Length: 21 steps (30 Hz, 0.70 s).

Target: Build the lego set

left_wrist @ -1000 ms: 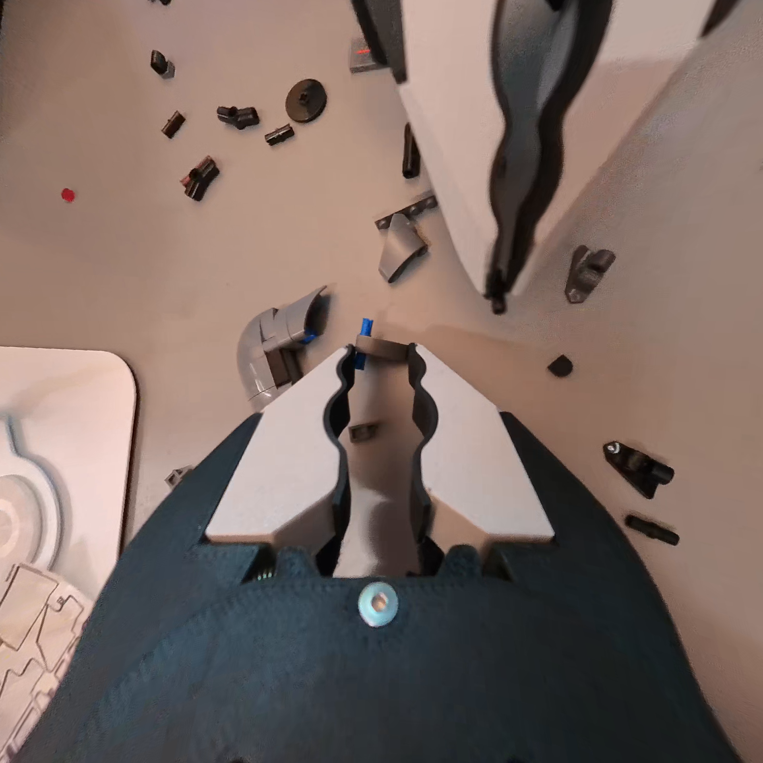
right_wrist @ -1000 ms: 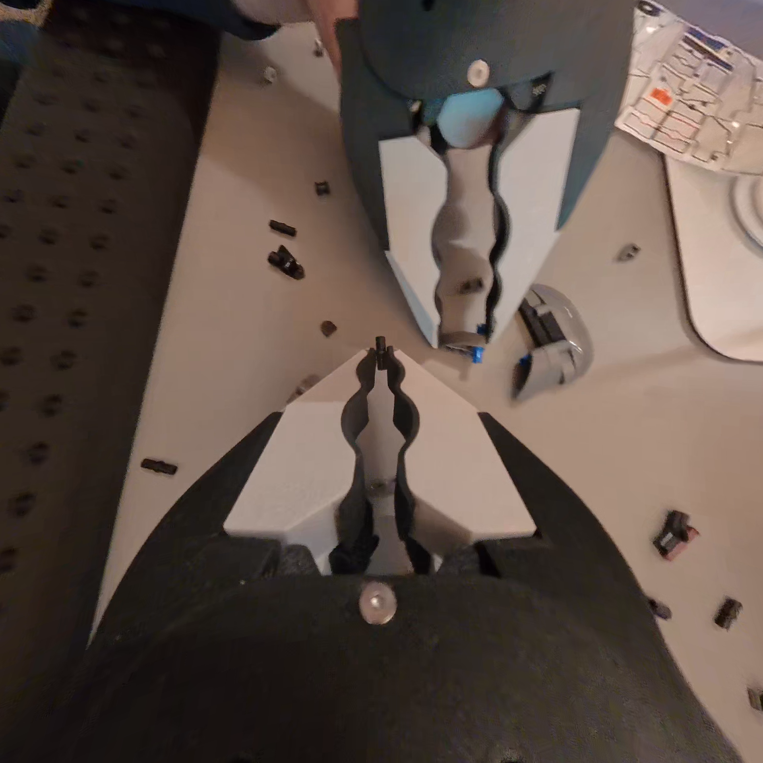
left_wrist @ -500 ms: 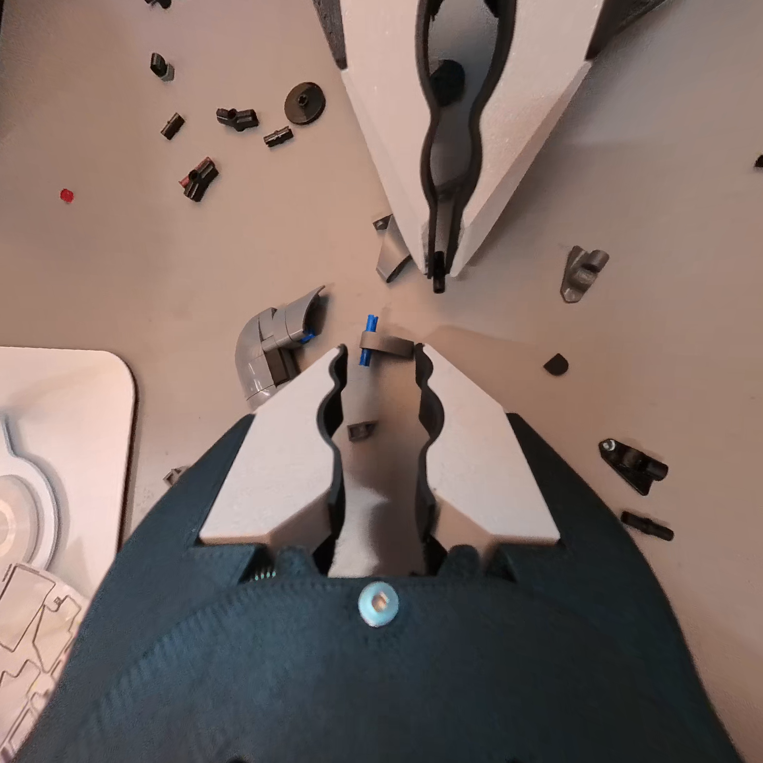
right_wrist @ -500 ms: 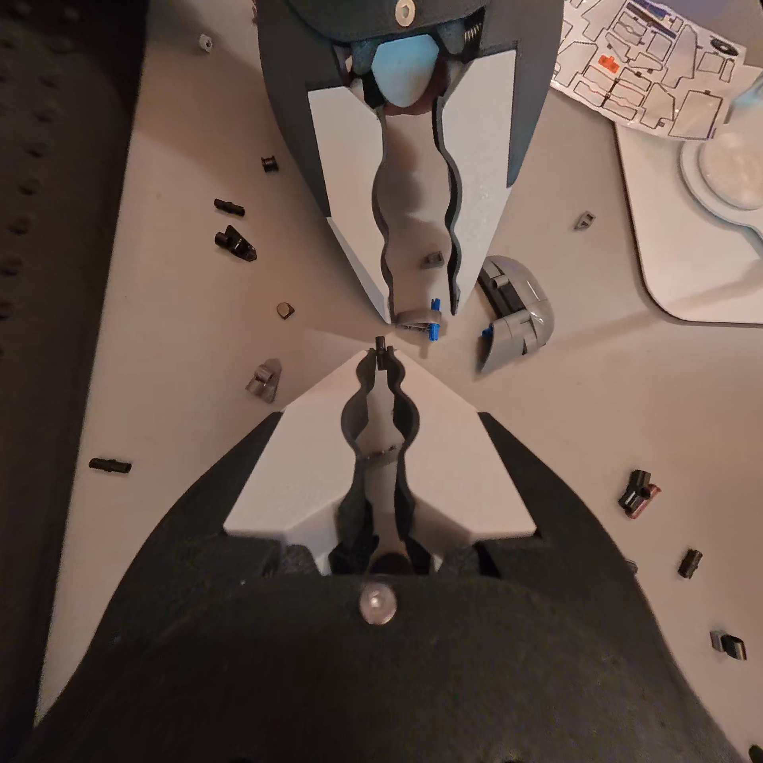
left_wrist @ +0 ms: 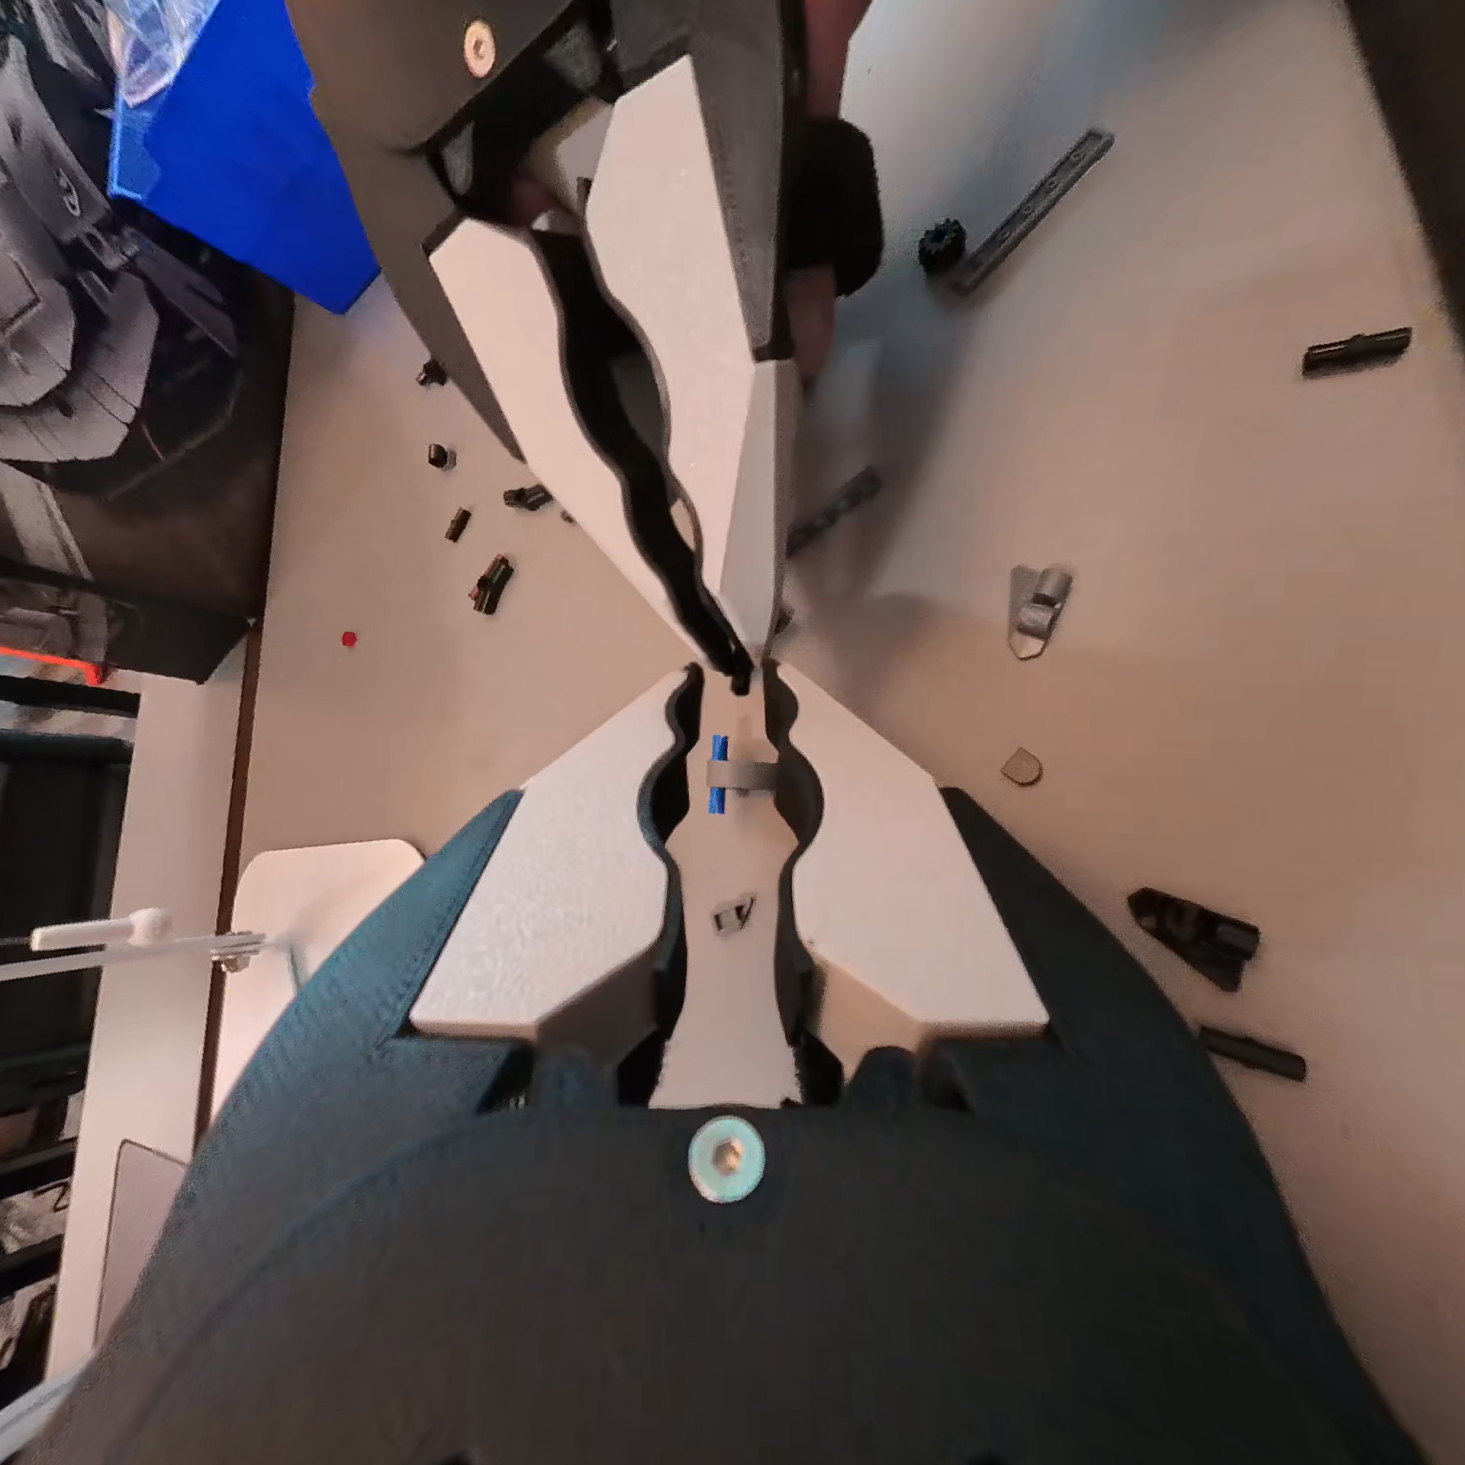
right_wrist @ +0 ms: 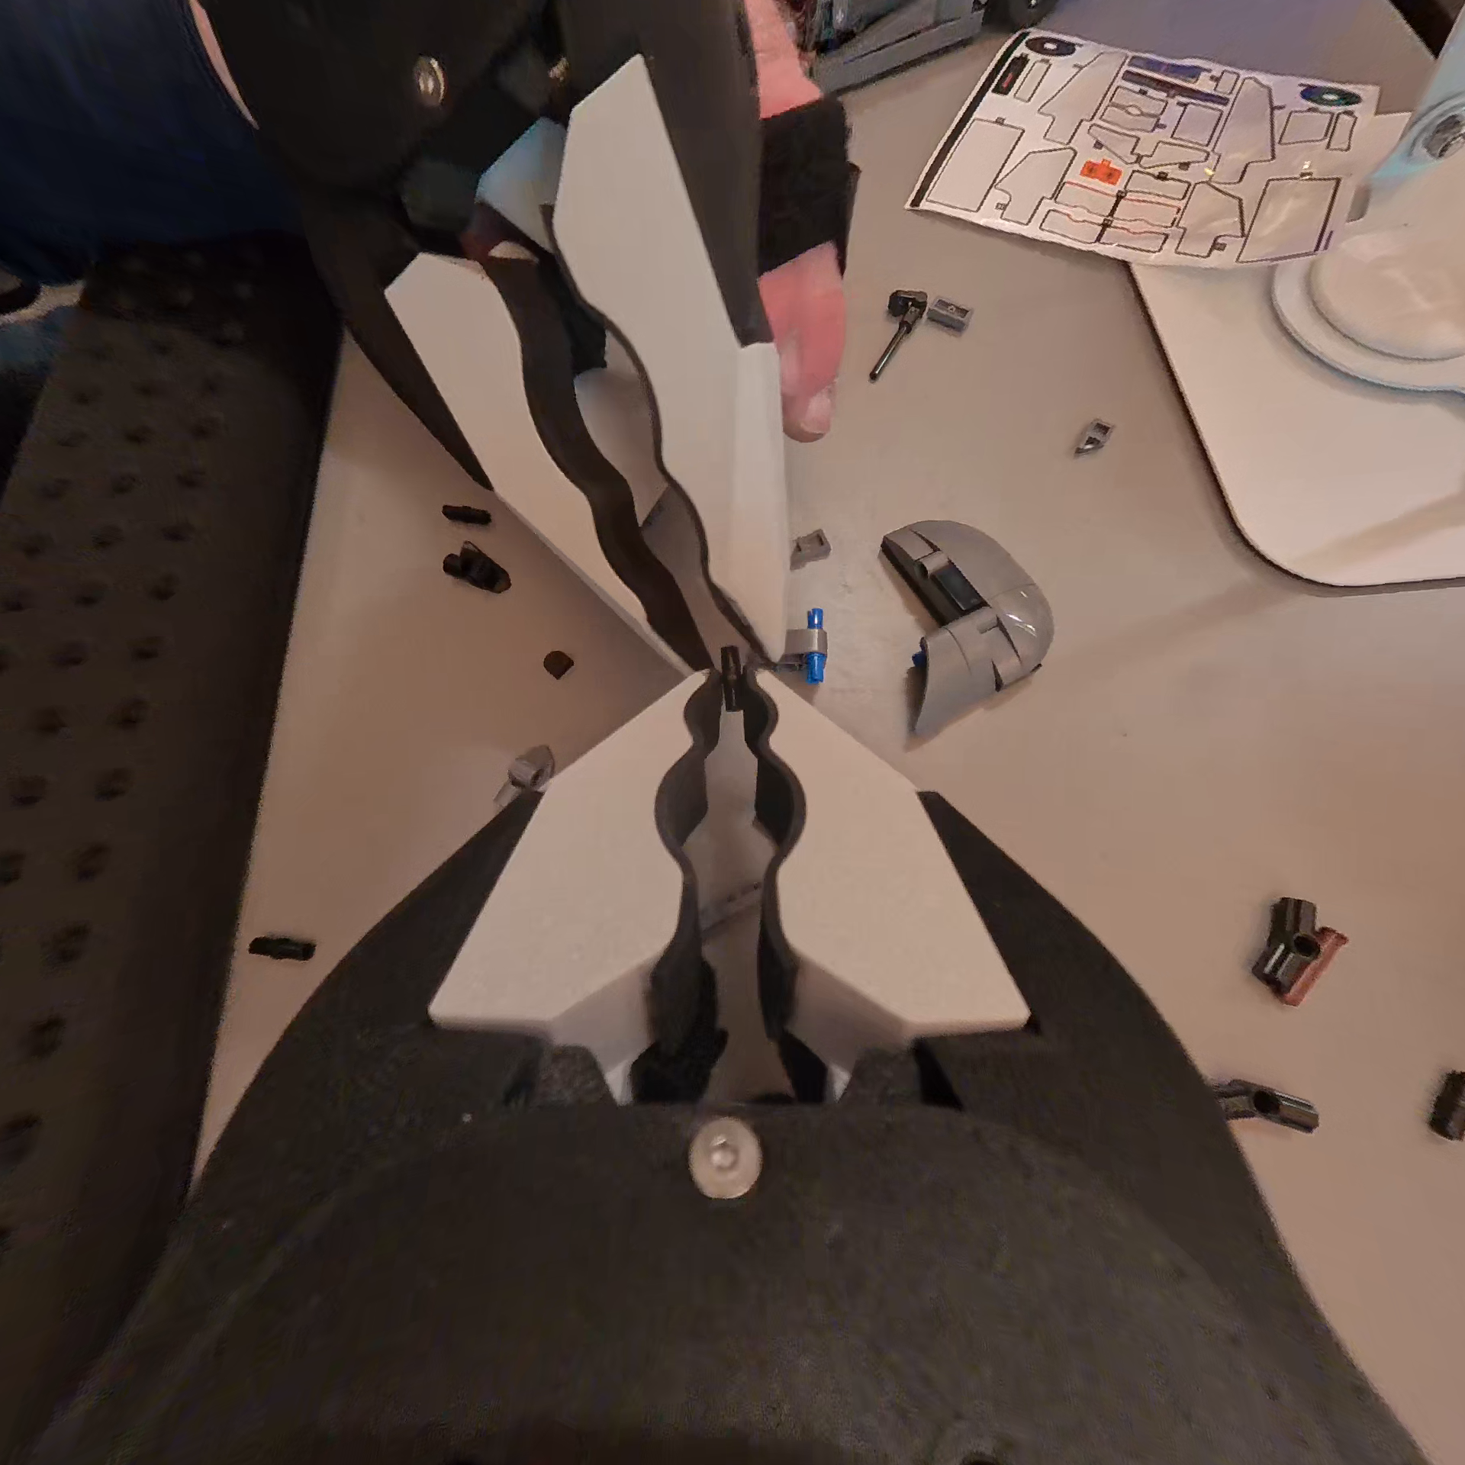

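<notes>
The left gripper [left_wrist: 731, 674] has its jaws released, and the table shows through the gap between them. Inside that gap, a little behind the tips, lies a small grey connector with a blue pin [left_wrist: 733, 773]; its grey end touches or nearly touches the right-hand jaw, while the blue pin stands clear of the left-hand one. Deeper in the gap sits a tiny grey clip piece [left_wrist: 733, 913]. To the right of the jaws lie a dark rounded tile [left_wrist: 1021, 765] and a black angled connector [left_wrist: 1195, 935].

The right gripper [right_wrist: 731, 688] is clenched on a short black pin [right_wrist: 730, 674], which sticks out past the tips. The two grippers meet tip to tip, the black pin reaching the mouth of the left gripper. In the right wrist view, a grey bracket piece [right_wrist: 529, 770] lies just left of the jaws. Just right of the tips is the same grey connector with its blue pin, and farther right a curved grey assembly [right_wrist: 971, 614] rests on the table [right_wrist: 1110, 793]. A sticker sheet [right_wrist: 1141, 143] lies well beyond, at upper right.
</notes>
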Available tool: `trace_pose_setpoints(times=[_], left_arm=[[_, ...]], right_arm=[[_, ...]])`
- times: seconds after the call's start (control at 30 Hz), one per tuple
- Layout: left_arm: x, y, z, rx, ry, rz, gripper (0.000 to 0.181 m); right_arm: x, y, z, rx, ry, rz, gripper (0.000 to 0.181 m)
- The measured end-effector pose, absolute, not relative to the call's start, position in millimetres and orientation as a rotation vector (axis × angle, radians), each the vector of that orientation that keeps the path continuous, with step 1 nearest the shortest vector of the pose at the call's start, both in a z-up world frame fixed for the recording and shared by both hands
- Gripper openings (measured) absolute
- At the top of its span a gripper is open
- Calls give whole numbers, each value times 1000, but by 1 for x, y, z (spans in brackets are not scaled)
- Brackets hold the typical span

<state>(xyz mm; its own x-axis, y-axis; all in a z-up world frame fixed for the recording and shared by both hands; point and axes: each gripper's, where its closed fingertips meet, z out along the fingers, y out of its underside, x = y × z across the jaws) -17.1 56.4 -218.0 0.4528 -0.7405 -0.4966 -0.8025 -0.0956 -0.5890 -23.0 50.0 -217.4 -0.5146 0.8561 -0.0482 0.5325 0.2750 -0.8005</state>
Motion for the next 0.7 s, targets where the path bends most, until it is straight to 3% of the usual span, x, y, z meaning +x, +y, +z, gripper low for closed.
trace_pose_setpoints(times=[0.7], left_arm=[[-19,65,-181,-1690,1203,213,2]], right_arm=[[-26,61,-177,-1388,-1878,1600,3]])
